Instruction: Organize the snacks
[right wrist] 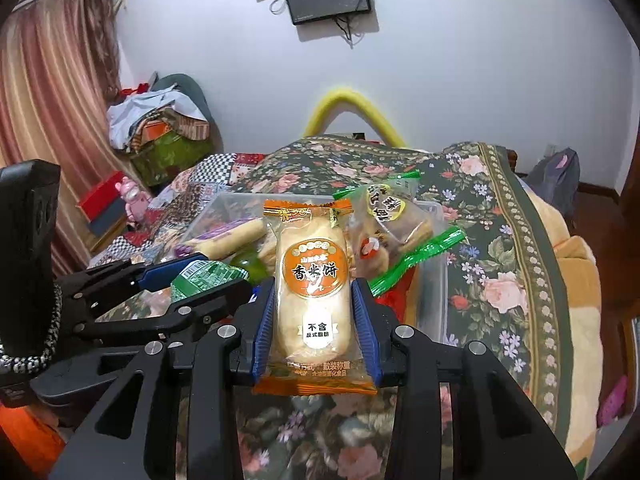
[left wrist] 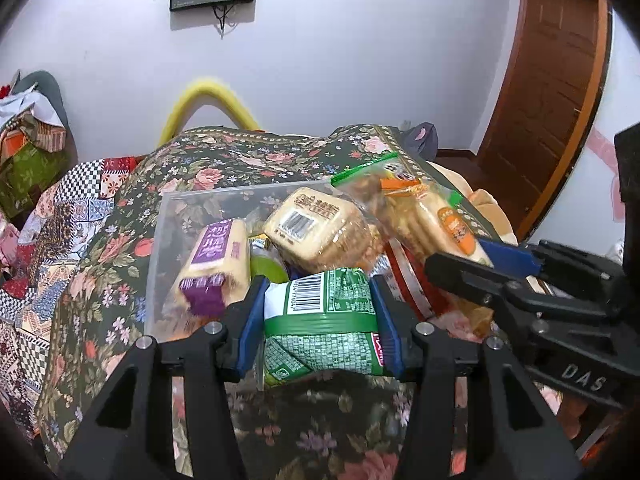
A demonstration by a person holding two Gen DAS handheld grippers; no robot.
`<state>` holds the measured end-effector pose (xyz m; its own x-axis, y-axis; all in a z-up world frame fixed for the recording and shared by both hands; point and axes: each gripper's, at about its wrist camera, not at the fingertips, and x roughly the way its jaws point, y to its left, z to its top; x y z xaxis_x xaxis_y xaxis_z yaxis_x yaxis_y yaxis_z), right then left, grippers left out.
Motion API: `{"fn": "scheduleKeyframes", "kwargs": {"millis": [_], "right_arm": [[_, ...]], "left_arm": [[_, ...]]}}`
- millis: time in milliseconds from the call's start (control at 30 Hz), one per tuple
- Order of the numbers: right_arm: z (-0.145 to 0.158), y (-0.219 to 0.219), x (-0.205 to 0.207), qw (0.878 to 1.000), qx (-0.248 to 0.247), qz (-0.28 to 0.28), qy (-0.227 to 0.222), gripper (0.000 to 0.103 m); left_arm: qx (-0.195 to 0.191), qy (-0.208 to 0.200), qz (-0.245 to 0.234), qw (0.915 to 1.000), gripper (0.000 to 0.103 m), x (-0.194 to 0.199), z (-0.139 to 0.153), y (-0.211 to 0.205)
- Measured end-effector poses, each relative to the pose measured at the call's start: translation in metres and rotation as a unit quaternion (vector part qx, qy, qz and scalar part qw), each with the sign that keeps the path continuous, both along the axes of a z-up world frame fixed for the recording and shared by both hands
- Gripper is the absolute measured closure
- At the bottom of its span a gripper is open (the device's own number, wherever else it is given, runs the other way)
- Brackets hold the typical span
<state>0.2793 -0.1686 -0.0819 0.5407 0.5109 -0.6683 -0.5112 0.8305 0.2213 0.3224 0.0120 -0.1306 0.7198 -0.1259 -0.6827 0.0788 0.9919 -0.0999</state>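
Our left hand-held gripper (left wrist: 320, 312) clamps a green snack packet (left wrist: 320, 304); our right hand-held gripper (right wrist: 316, 320) clamps an orange rice-cracker packet (right wrist: 314, 300) above the clear bin (right wrist: 434, 280).

two grippers (left wrist: 320, 312) (right wrist: 314, 312), one bin (left wrist: 160, 240), several snack packs (left wrist: 316, 228)

Orange rice-cracker pack (right wrist: 314, 304): "香米饼" on round label, "不含 反式脂肪" on white badge below. Right gripper body (left wrist: 582, 376): raised letters "DAS". Green pack (left wrist: 320, 312): barcode, digits unreadable. Purple-label pack (left wrist: 216, 264): characters too blurred.
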Motion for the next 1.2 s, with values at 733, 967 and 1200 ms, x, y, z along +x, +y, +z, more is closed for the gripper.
{"fn": "scheduleKeyframes", "kwargs": {"millis": [733,967,1200], "right_arm": [[0.059,-0.024,-0.043,0.999,0.015,-0.011,-0.051,0.067],[0.124,-0.045,-0.113,0.988,0.037,-0.025,-0.146,0.055],[0.158,-0.055,-0.177,0.977,0.055,-0.034,-0.205,0.030]], "left_arm": [[0.005,-0.070,0.005,0.9975,0.046,-0.062,0.069,-0.002],[0.017,-0.153,0.016,0.9880,0.046,-0.145,0.135,-0.005],[0.001,-0.221,0.027,0.9748,0.029,-0.224,0.174,-0.002]]}}
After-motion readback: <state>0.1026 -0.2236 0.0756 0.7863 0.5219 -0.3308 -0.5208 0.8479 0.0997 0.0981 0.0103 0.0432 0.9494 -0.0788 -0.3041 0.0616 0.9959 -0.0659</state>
